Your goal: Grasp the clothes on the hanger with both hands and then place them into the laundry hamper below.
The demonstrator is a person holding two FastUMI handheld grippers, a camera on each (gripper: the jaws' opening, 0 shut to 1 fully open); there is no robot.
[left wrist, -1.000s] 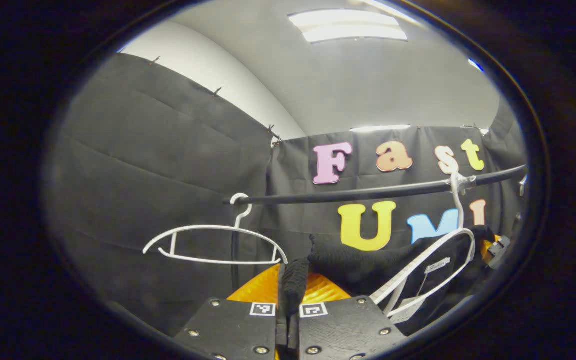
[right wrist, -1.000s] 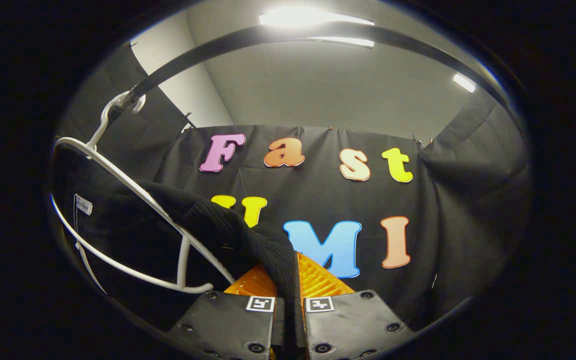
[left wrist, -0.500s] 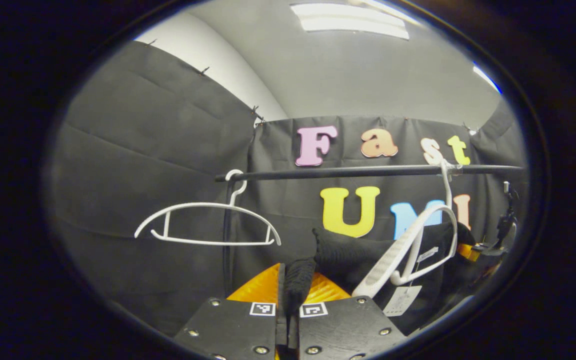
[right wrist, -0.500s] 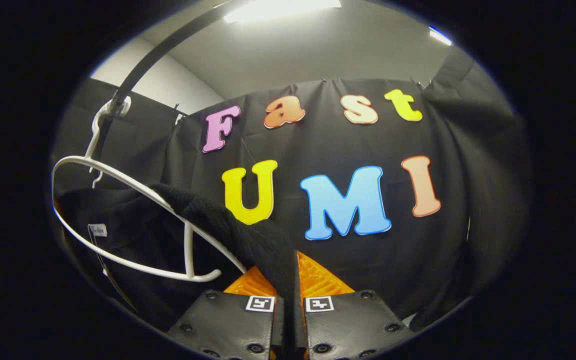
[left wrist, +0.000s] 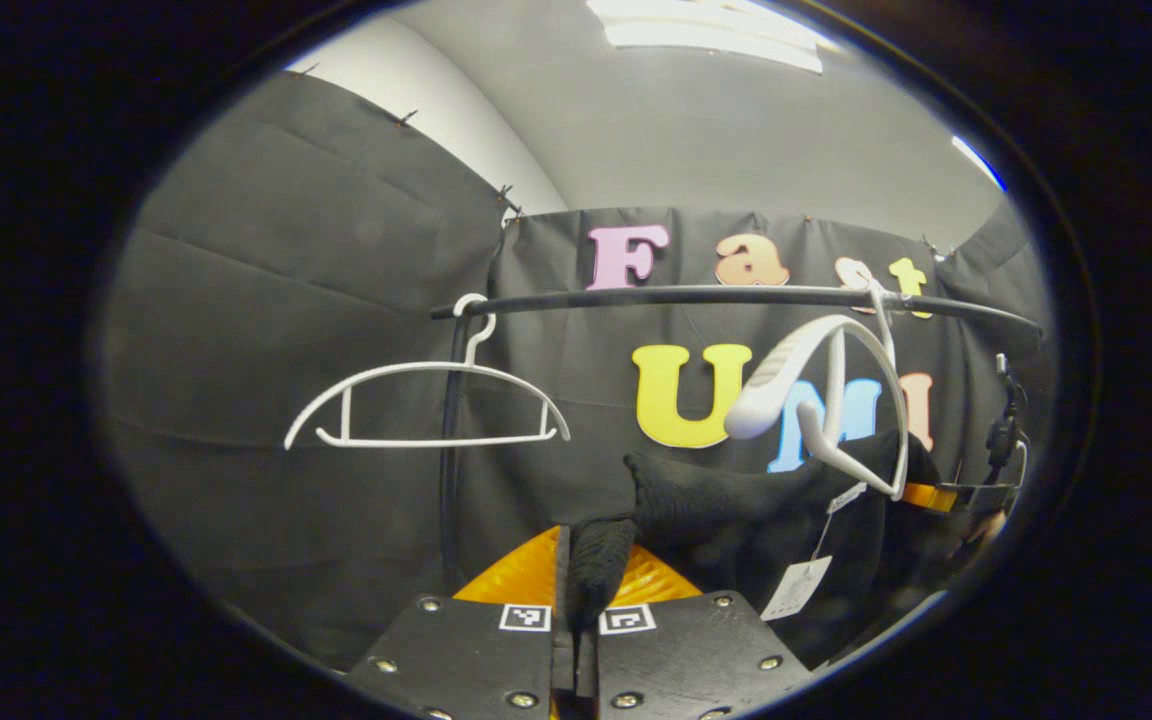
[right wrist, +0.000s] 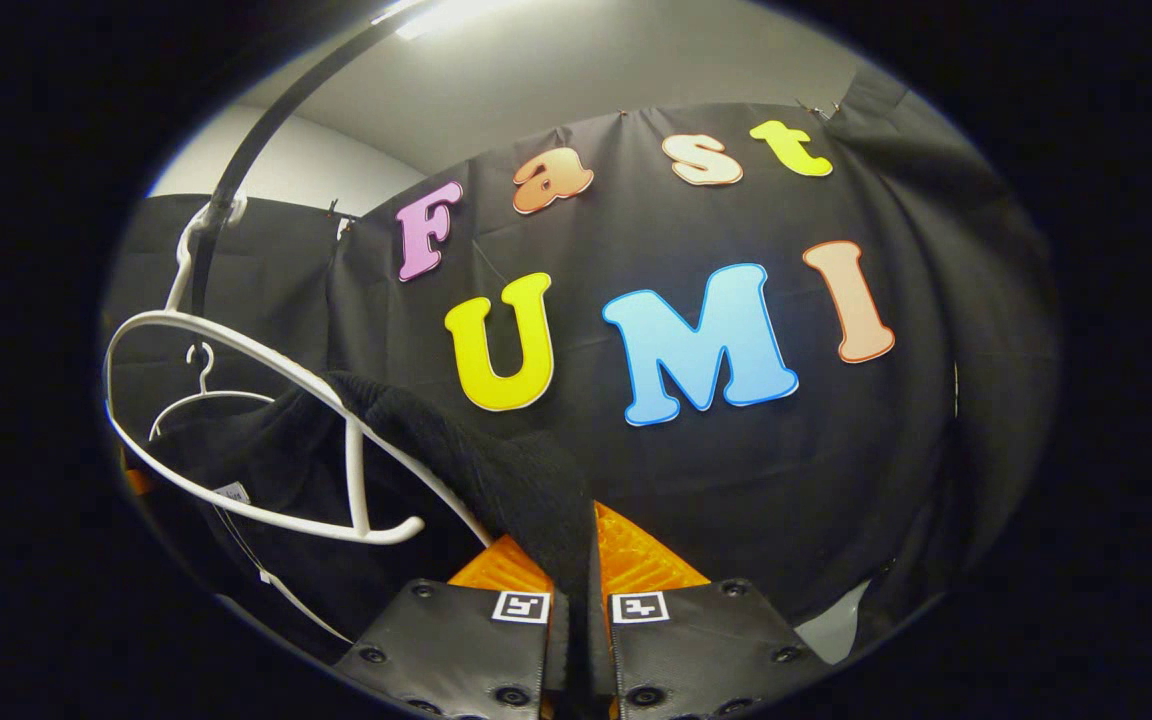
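Note:
A black knit garment (left wrist: 736, 500) stretches from my left gripper (left wrist: 576, 600), which is shut on one edge of it, toward the right of the left gripper view. Its white hanger (left wrist: 836, 400) hangs tilted from the black rail (left wrist: 716, 294), now above the cloth. A paper tag (left wrist: 796, 588) dangles from the garment. In the right gripper view my right gripper (right wrist: 581, 590) is shut on the other edge of the garment (right wrist: 456, 460), beside the same white hanger (right wrist: 266, 430). Far right in the left gripper view the other gripper (left wrist: 966, 490) shows partly.
A second, bare white hanger (left wrist: 426, 405) hangs at the left end of the rail beside a black upright post (left wrist: 451, 450); it shows small in the right gripper view as a hanger (right wrist: 201, 395). Black cloth walls close in behind and at both sides.
Both grippers have come down with the garment. The rail and hangers have risen in the left gripper view, and the garment's hanger has slipped up out of the cloth and swung.

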